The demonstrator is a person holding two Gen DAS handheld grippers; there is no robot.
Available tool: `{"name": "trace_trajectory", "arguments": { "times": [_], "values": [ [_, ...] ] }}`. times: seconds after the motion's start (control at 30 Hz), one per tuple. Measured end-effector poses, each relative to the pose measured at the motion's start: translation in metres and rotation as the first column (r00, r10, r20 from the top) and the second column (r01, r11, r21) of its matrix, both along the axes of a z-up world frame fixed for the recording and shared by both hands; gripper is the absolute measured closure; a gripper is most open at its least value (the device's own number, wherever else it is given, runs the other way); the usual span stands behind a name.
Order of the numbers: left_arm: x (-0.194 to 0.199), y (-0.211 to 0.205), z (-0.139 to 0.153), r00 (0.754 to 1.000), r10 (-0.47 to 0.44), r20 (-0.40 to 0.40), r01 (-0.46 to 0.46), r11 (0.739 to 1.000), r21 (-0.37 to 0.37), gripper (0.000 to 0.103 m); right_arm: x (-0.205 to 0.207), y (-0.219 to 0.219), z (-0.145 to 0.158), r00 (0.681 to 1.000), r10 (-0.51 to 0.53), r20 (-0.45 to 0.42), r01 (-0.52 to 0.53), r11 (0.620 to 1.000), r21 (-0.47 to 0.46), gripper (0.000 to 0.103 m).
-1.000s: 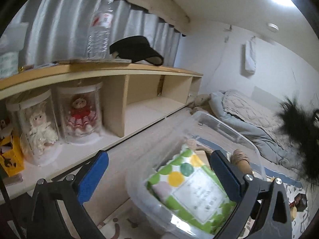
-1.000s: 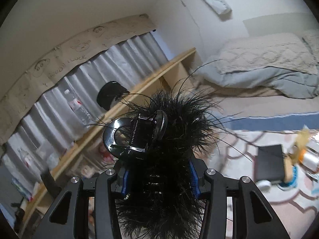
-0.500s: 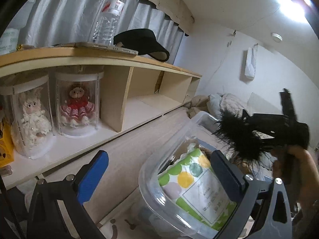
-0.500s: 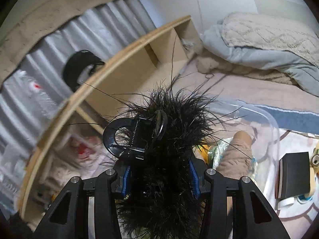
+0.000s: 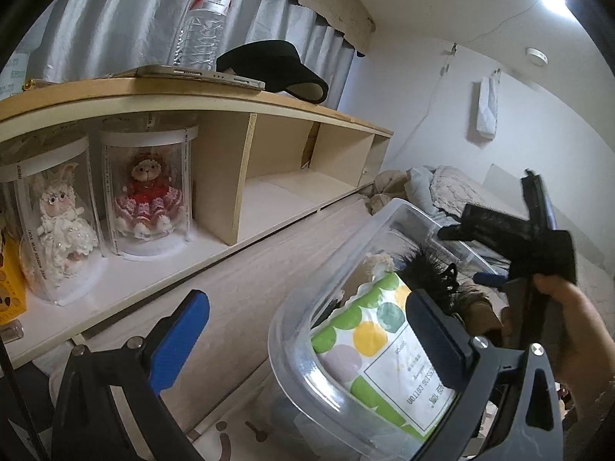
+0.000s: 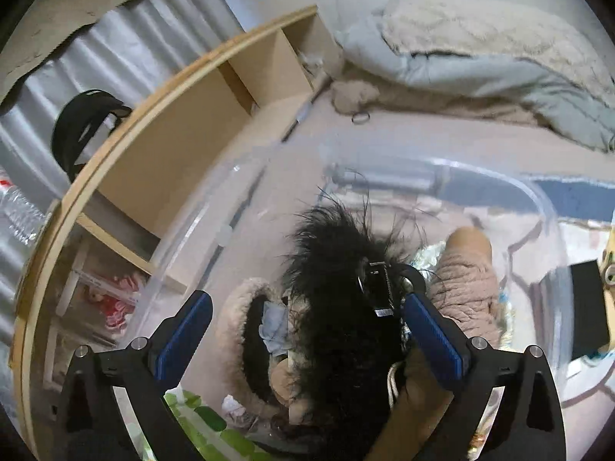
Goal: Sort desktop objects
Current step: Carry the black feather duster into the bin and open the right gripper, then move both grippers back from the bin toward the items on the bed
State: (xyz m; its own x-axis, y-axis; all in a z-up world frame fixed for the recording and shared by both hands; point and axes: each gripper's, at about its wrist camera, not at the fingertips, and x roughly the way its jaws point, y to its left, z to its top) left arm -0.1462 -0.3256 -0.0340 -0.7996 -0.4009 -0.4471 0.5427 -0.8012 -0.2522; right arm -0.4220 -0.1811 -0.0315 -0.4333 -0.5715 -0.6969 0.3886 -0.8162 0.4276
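Beside the wooden shelf (image 5: pixel 246 103) sits your clear bin (image 5: pixel 292 330). Your right gripper (image 6: pixel 307 326) has just spread, the black feathered clip (image 6: pixel 346 288) lying loose between its pads; your left gripper (image 5: pixel 307 322) gapes empty.

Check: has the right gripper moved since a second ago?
Yes. The right gripper came down over the clear bin, away from the wooden shelf; its jaws have just been opening, and the black fluffy clip lies loose between them.

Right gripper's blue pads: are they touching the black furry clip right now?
Cannot tell. In the right wrist view the right gripper has just opened wide; the left pad stands clear of the black furry clip, but fur overlaps the right pad.
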Motion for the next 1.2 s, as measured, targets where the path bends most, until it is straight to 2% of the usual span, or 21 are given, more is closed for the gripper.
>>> {"name": "trace_trajectory", "arguments": {
  "times": [0.3,0.5,0.53,0.73,1.03,1.2],
  "values": [
    [0.0,0.002,0.0,1.0,-0.003,0.007,0.003,1.0,-0.011,0.0,0.016,0.02,0.022,0.998,0.042,-0.056,-0.043,0.999,-0.024,0.003],
    [-0.003,0.007,0.001,1.0,-0.008,0.024,0.009,0.999,-0.034,0.0,0.033,0.036,0.029,0.987,0.089,-0.137,-0.098,0.993,-0.062,0.003],
    [-0.004,0.009,0.001,1.0,-0.01,0.026,0.011,0.999,-0.038,0.0,0.036,0.038,0.03,0.982,0.109,-0.155,-0.121,0.99,-0.066,0.0],
    [-0.008,0.016,0.004,0.999,-0.026,0.034,0.028,0.998,-0.06,0.0,0.065,0.056,0.038,0.948,0.176,-0.264,-0.193,0.98,-0.04,0.0],
    [-0.009,0.031,0.011,0.998,-0.055,0.032,0.057,0.994,-0.088,0.0,0.099,0.101,0.042,0.901,0.131,-0.412,-0.155,0.988,-0.024,0.0],
    [-0.009,0.04,0.017,0.998,-0.061,0.033,0.064,0.991,-0.117,0.0,0.114,0.12,0.042,0.872,0.125,-0.473,-0.133,0.991,0.016,0.0]
  ]
}}
